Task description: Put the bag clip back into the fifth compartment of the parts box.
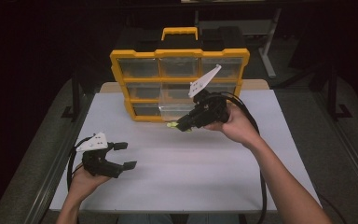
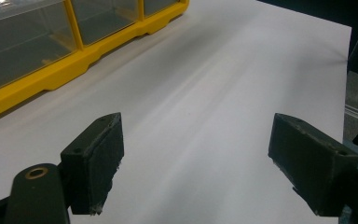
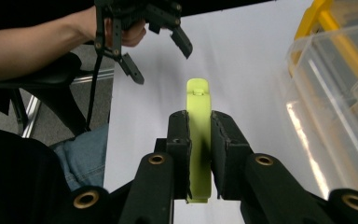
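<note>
My right gripper (image 1: 182, 127) hangs above the white table (image 1: 177, 177) just in front of the yellow drawer organizer (image 1: 179, 53). Its jaws are shut on a slim lime-green plastic piece (image 3: 198, 135), whose tip (image 1: 171, 124) pokes out to the left. One clear drawer (image 1: 175, 111) of the organizer stands pulled out behind that gripper. My left gripper (image 1: 127, 156) rests low at the table's near left, jaws open and nothing between its pads (image 2: 100, 161). In the right gripper view, the left gripper (image 3: 161, 58) shows farther off, held in a hand.
The organizer holds several clear drawers (image 2: 23, 39) in its yellow frame (image 2: 51, 77) and has a yellow handle (image 1: 180, 31) on top. Bare white tabletop (image 2: 205, 102) stretches ahead of the left gripper. Black cables (image 1: 261, 186) trail off the near edge. The surroundings are dark.
</note>
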`<state>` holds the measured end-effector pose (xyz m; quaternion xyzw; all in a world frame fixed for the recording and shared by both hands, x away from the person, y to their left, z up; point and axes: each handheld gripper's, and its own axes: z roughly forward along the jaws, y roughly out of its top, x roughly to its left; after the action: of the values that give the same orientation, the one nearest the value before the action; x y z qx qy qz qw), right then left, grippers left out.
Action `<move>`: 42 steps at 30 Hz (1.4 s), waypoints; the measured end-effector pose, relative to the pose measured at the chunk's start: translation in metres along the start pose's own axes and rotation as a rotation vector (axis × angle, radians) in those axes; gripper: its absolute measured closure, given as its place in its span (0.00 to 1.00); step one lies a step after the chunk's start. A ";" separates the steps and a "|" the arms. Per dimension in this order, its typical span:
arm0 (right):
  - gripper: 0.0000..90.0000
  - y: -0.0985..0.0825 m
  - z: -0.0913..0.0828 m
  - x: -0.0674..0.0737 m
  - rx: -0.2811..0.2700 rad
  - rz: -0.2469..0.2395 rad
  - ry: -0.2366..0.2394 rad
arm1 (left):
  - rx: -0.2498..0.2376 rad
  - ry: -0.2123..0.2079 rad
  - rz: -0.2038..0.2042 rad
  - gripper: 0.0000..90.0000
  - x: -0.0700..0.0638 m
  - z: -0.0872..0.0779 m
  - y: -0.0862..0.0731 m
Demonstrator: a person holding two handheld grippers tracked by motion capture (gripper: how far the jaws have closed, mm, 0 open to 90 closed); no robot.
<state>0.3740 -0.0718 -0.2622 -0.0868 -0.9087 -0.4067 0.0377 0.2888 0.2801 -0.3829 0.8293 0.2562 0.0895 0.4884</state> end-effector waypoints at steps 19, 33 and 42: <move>0.86 0.035 -0.027 -0.012 -0.022 -0.022 -0.028 | -0.007 0.004 -0.021 0.20 0.000 0.000 -0.001; 0.86 0.058 -0.041 -0.026 -0.012 -0.023 -0.069 | -0.001 0.004 -0.020 0.20 0.000 0.000 0.000; 0.86 0.066 -0.048 -0.041 -0.007 -0.007 -0.105 | -0.007 0.002 -0.021 0.20 0.000 0.000 -0.001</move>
<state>0.4265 -0.0693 -0.1876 -0.1047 -0.9084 -0.4047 -0.0118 0.2884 0.2804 -0.3833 0.8249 0.2650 0.0863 0.4918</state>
